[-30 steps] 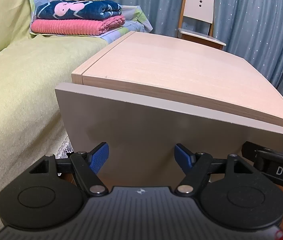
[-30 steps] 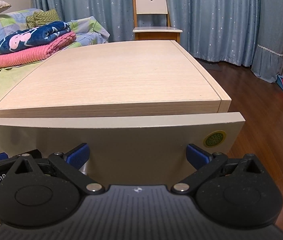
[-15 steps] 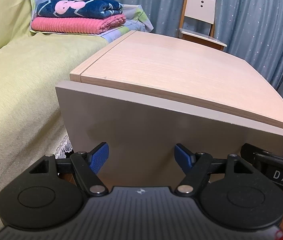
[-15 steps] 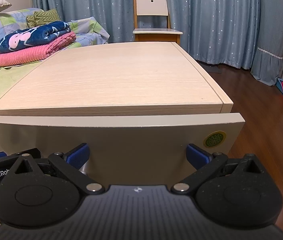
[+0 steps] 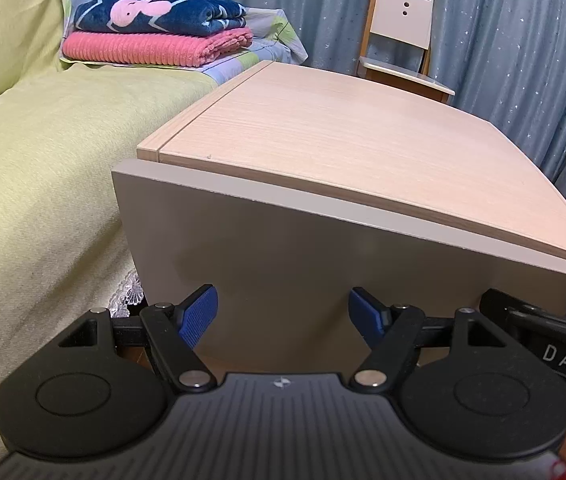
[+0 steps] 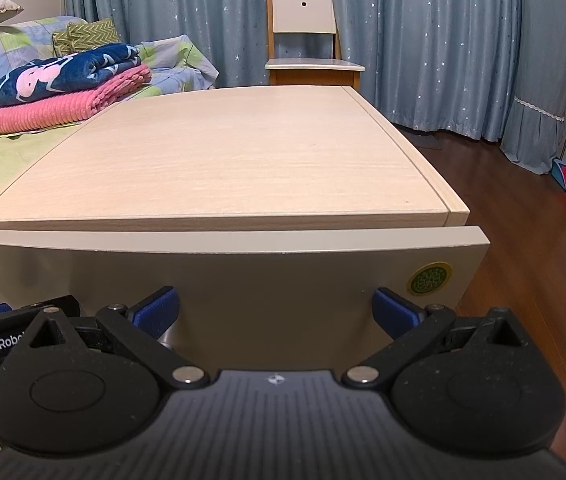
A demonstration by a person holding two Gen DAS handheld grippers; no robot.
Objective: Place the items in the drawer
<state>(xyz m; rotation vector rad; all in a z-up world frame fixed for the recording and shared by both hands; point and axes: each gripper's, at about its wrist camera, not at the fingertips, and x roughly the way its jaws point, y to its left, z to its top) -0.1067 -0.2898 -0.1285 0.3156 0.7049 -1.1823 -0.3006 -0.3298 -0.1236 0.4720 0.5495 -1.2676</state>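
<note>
Both hand-held grippers released, jaws spread wide, holding nothing. Left hand-held gripper [image 5: 283, 312] and right hand-held gripper [image 6: 276, 311] side by side, close against the grey drawer front [image 6: 243, 280], blue pads near its lower part; actual contact impossible to judge. Drawer front just ahead of the light wood worktop [image 6: 223, 160], nearly flush beneath its near edge. Green round sticker [image 6: 429, 278] at the front's right end. Folded blankets [image 5: 155, 32] on the bed [image 5: 43, 160] far left; chair [image 6: 303, 32] beyond, against blue curtains [image 6: 443, 40].
</note>
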